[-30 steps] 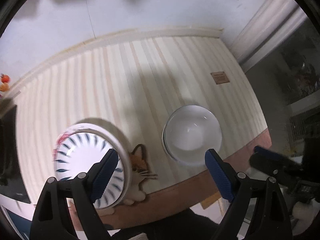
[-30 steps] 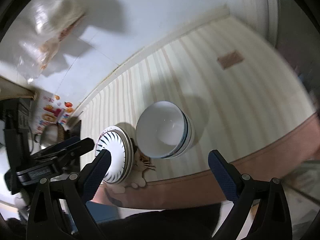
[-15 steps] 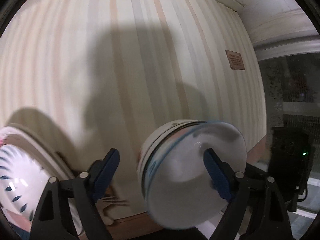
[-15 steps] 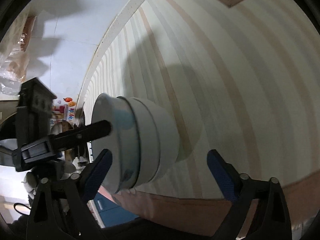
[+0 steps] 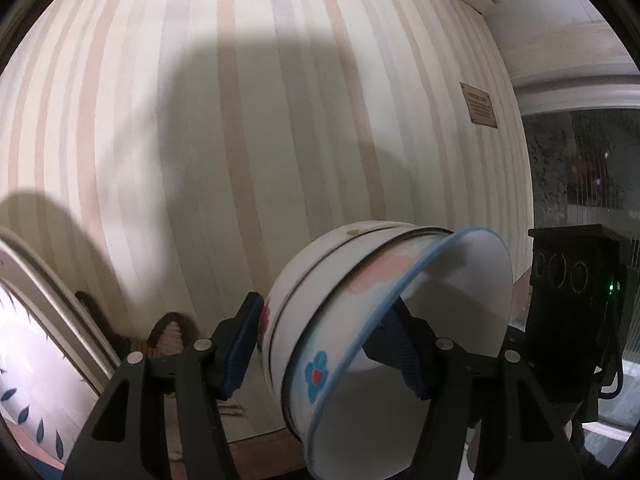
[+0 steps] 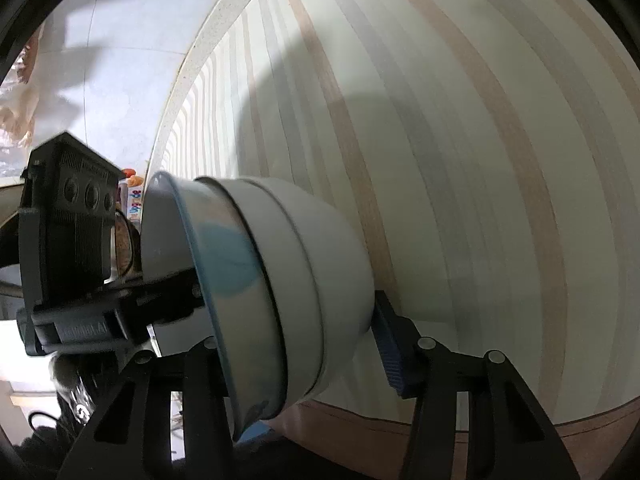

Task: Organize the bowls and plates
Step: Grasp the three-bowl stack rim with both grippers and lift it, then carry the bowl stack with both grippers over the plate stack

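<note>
Item: nested stack of white ceramic bowls (image 5: 360, 320), three walls countable from the right wrist view, the innermost with a thin blue rim, a blue flower motif and a pink patch; the outer one shows a red mark. Location: on the cream surface with beige and grey stripes (image 5: 240, 120), near its brown front edge, tipped on its side as both cameras see it.

Left gripper (image 5: 328, 344): blue pads set on either side of the stack, one outside the outer wall, one inside the top bowl; clamped on it. Right gripper (image 6: 296, 344): one blue pad at the stack's base, the other finger hidden behind the bowls, so whether it squeezes them I cannot tell.

Item: white round plate with dark blue leaf strokes (image 5: 36, 380), at the left edge, sitting on further plates; beside it, a brown cat-shaped mat (image 5: 172, 332), partly hidden.

Progress, as judged: bowls gathered into one stack, plates into another; what appears left is carrying or placing the bowl stack.

Writing: a small brown label (image 5: 482, 106) on the striped surface, lines too small to read; gripper housing lettering blurred
</note>
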`<state>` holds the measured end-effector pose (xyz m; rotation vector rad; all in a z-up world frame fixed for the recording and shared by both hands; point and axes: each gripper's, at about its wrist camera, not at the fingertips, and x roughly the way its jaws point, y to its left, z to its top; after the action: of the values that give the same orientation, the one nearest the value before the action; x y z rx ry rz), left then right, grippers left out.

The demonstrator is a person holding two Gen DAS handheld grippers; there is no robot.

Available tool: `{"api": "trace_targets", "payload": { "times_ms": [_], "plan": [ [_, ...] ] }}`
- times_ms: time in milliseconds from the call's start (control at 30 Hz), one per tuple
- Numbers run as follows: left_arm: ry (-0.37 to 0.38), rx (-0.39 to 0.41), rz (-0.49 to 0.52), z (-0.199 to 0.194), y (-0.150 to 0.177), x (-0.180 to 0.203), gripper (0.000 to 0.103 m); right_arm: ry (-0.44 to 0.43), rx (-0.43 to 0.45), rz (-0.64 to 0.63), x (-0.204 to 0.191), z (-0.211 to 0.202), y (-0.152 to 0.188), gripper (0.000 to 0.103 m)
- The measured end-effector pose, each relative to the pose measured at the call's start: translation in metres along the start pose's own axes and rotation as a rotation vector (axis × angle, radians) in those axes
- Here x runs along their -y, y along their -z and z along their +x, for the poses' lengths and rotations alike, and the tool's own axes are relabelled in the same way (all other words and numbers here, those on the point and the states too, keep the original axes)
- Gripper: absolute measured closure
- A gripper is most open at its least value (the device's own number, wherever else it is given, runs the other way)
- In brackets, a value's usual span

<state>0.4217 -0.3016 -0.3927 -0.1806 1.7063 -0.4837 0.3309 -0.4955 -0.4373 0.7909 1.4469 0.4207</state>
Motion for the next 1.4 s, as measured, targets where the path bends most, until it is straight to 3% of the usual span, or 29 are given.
{"api": "trace_targets", "payload": {
  "times_ms": [333,533,833,1167,1400],
  "plan": [
    [-0.031,0.017,-0.034,-0.012,0.006,-0.004,0.044,-0.017,-0.030,0.022,-0.011,0.013,-0.015,0.050],
    [-0.018,0.054,-0.037,-0.039,0.012,-0.014,0.045,-0.022,-0.019,-0.006,-0.027,0.011,-0.023,0.050],
    [-0.014,0.125,-0.084,-0.086,0.029,-0.045,0.045,-0.027,-0.042,-0.085,-0.080,0.012,-0.033,0.051],
    [-0.016,0.198,-0.213,-0.127,0.056,-0.112,0.045,-0.038,-0.122,-0.198,-0.149,0.054,-0.032,0.051],
    [-0.029,0.219,-0.301,-0.133,0.073,-0.150,0.045,-0.049,-0.201,-0.258,-0.202,0.125,-0.022,0.051]
  ]
}}
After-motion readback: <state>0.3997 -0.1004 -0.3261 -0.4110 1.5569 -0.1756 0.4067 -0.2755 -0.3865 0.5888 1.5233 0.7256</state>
